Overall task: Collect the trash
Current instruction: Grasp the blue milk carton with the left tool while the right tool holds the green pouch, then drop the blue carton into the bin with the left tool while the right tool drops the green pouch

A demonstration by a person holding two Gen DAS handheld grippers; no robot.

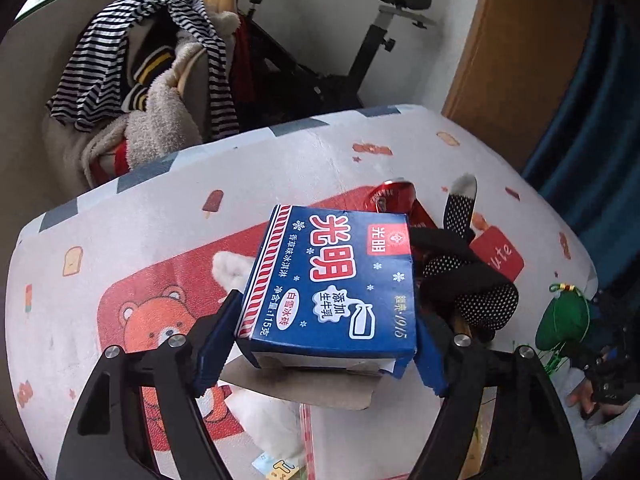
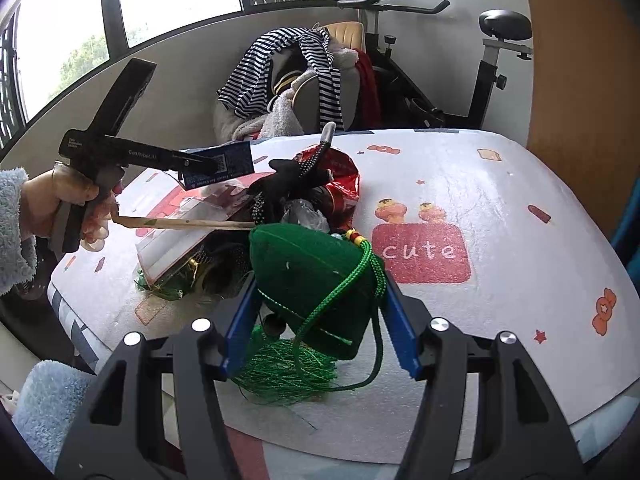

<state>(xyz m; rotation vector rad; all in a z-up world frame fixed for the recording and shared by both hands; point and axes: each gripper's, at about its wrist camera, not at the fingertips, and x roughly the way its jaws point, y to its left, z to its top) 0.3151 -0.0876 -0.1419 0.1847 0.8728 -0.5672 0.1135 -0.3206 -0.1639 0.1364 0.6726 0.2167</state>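
My left gripper (image 1: 326,340) pinches a blue ice-cream carton (image 1: 332,280) above the littered table (image 1: 160,208), while my right gripper (image 2: 316,336) clamps a green tasselled pouch (image 2: 316,280) beside the trash pile; both pieces seem lifted and next need carrying to a bin, which is not in view. The carton reads "光明", "115克", "1916"; the tablecloth says "cute" (image 2: 420,252)

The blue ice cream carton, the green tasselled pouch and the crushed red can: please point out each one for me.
Blue ice cream carton (image 1: 332,280): left wrist view, middle of its printed top face.
Green tasselled pouch (image 2: 316,276): right wrist view, middle of its felt body.
Crushed red can (image 1: 390,196): left wrist view, its side behind the carton.
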